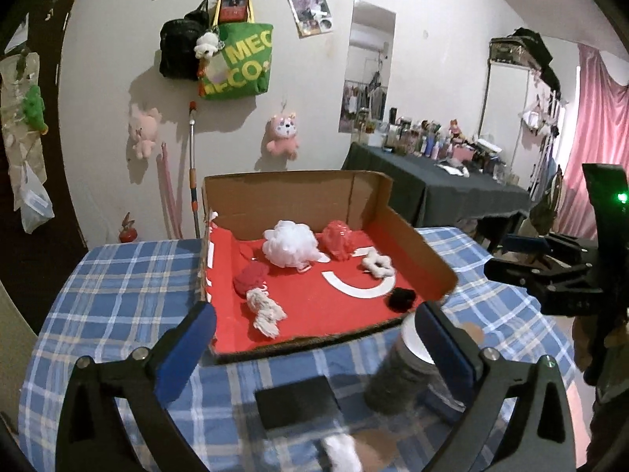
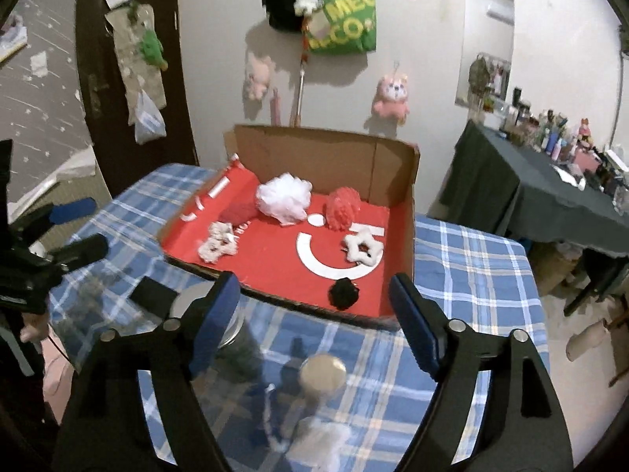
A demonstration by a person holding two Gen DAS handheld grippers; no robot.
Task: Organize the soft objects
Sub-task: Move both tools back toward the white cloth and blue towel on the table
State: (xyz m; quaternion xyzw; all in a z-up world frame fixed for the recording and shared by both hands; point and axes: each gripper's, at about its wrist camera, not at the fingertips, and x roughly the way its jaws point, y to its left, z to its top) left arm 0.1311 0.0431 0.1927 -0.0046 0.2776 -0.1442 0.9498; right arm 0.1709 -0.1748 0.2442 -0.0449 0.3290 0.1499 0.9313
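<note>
A cardboard box (image 1: pixel 243 200) (image 2: pixel 409 212) with a red floor stands on the blue plaid table. In it lie a white mesh puff (image 1: pixel 290 247) (image 2: pixel 284 196), a red puff (image 1: pixel 338 239) (image 2: pixel 343 207), a dark red ball (image 1: pixel 248 278) (image 2: pixel 238 211), a white rope toy (image 1: pixel 265 310) (image 2: pixel 216 242), a white star scrunchie (image 1: pixel 378 262) (image 2: pixel 363 247) and a black pompom (image 1: pixel 401 299) (image 2: pixel 344 293). My left gripper (image 1: pixel 314 338) is open and empty, in front of the box. My right gripper (image 2: pixel 314 310) is open and empty, at the box's near edge.
On the table in front of the box are a black flat block (image 1: pixel 297 401) (image 2: pixel 153 291), a grey jar with a metal lid (image 1: pixel 401 369) (image 2: pixel 232 326), a small round-topped item (image 2: pixel 322 369) and a white fluffy piece (image 1: pixel 342 452) (image 2: pixel 322 444). A dark cluttered side table (image 1: pixel 432 181) stands at right.
</note>
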